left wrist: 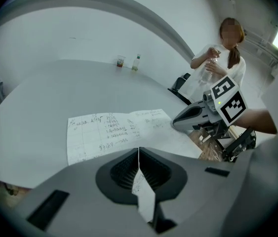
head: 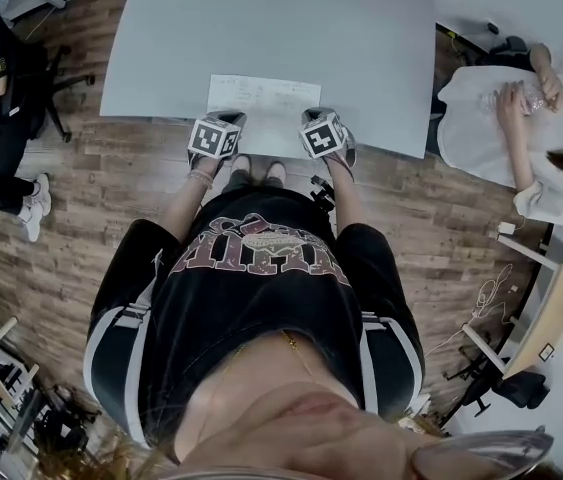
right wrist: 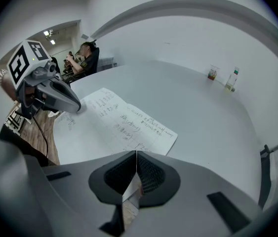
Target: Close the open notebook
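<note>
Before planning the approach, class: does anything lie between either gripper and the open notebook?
Nothing visible does. The left gripper and right gripper, both shut, are at the notebook's near edge; a cup and bottle stand far across the table.

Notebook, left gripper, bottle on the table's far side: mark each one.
notebook (head: 261, 108): head view, middle of the open pages.
left gripper (right wrist: 74, 105): right gripper view, tip of its closed jaws.
bottle (right wrist: 233, 79): right gripper view, its body.
</note>
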